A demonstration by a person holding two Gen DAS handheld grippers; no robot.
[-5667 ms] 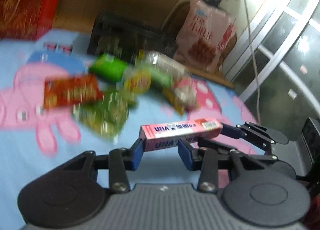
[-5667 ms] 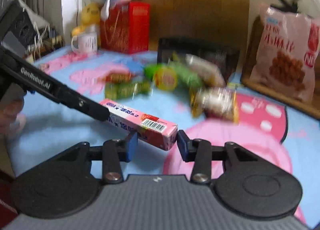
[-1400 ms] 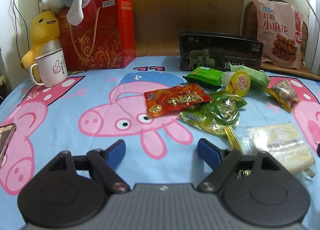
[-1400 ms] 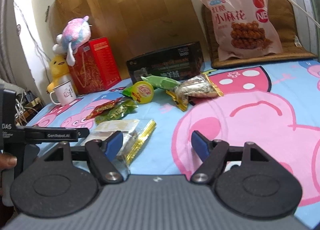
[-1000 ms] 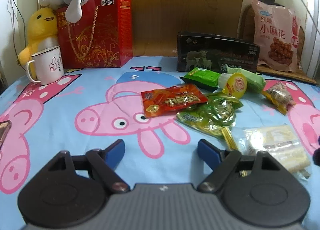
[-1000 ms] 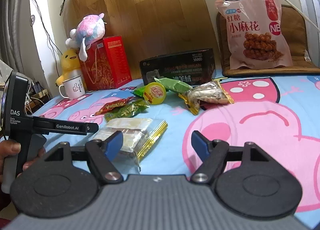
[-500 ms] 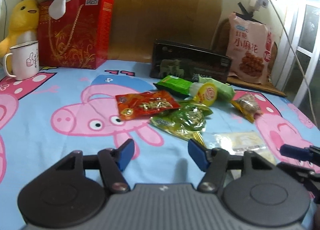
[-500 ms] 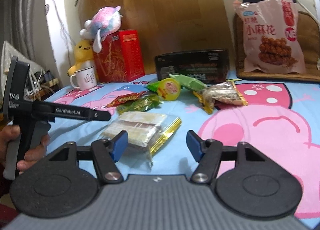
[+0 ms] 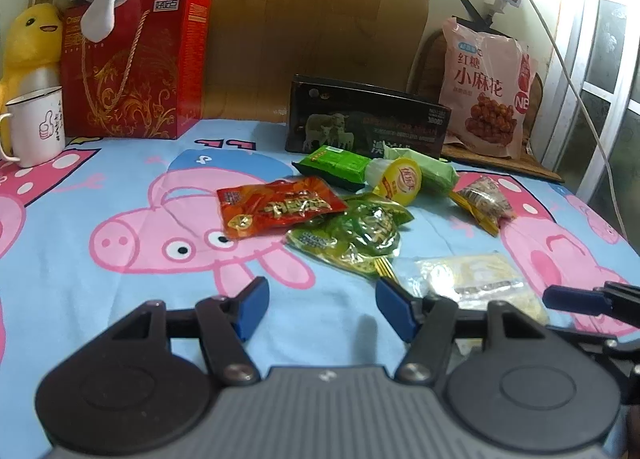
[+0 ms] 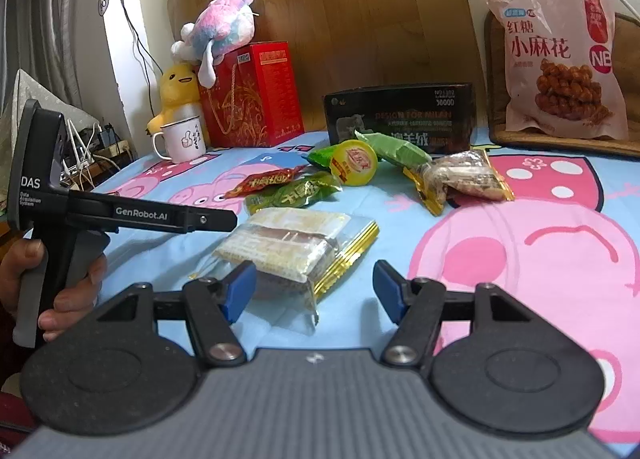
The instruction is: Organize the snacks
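Both your grippers, left (image 9: 320, 311) and right (image 10: 314, 291), jaws apart, empty; clear wafer pack (image 10: 296, 243) just ahead of right.

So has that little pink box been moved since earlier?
Yes. It is gone from both pairs of jaws; the black box by the wall may hold it, but its inside is hidden.

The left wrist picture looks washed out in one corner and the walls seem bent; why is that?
Left wrist view: daylight from the window at top right blows out to white glare. Both views: the fisheye lens curves straight edges near the borders, such as the wooden board in the right wrist view; the snacks stay fairly sharp.
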